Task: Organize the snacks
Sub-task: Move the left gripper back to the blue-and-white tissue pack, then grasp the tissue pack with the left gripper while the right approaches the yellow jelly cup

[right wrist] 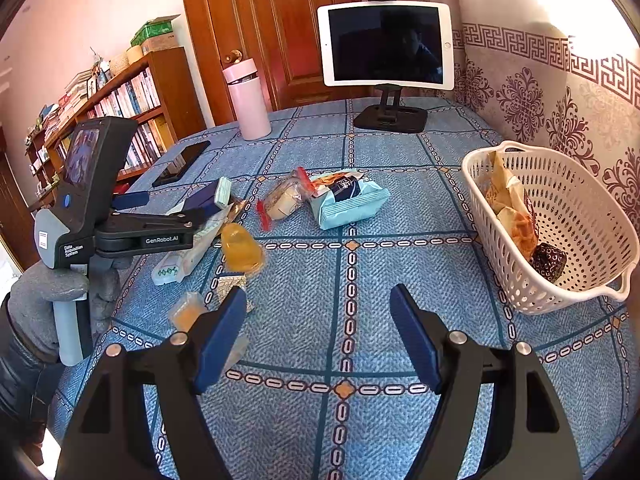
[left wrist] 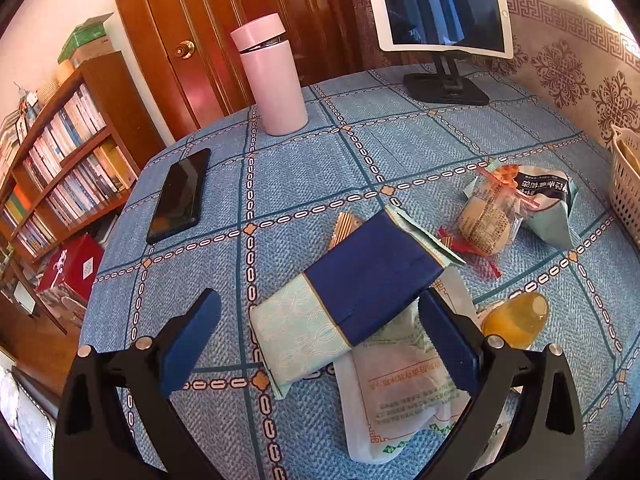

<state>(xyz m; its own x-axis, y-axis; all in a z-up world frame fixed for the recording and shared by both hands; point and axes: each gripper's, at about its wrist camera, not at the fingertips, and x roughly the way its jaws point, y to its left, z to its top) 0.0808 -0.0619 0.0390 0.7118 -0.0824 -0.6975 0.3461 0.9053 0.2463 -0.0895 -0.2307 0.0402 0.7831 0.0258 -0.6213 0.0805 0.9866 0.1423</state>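
A pink flask [left wrist: 274,76], phone [left wrist: 180,196] and tablet [right wrist: 386,50] ring the loose snacks on the tablecloth [right wrist: 400,220]. The left gripper [left wrist: 320,340] angles down, jaws apart, around a navy-and-mint packet [left wrist: 344,296]. The right gripper [right wrist: 316,340] hangs open over bare cloth beside the white basket [right wrist: 560,216].

Wooden door [right wrist: 276,32], full bookshelf [right wrist: 128,100], patterned wall covering [right wrist: 540,92], sunlit.

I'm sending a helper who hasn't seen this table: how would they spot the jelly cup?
Start at the white perforated plastic basket on the blue patterned tablecloth. Across the cloth, beside the white flat packet, stands the translucent orange dome-shaped jelly cup; its neighbours are opaque wrappers.
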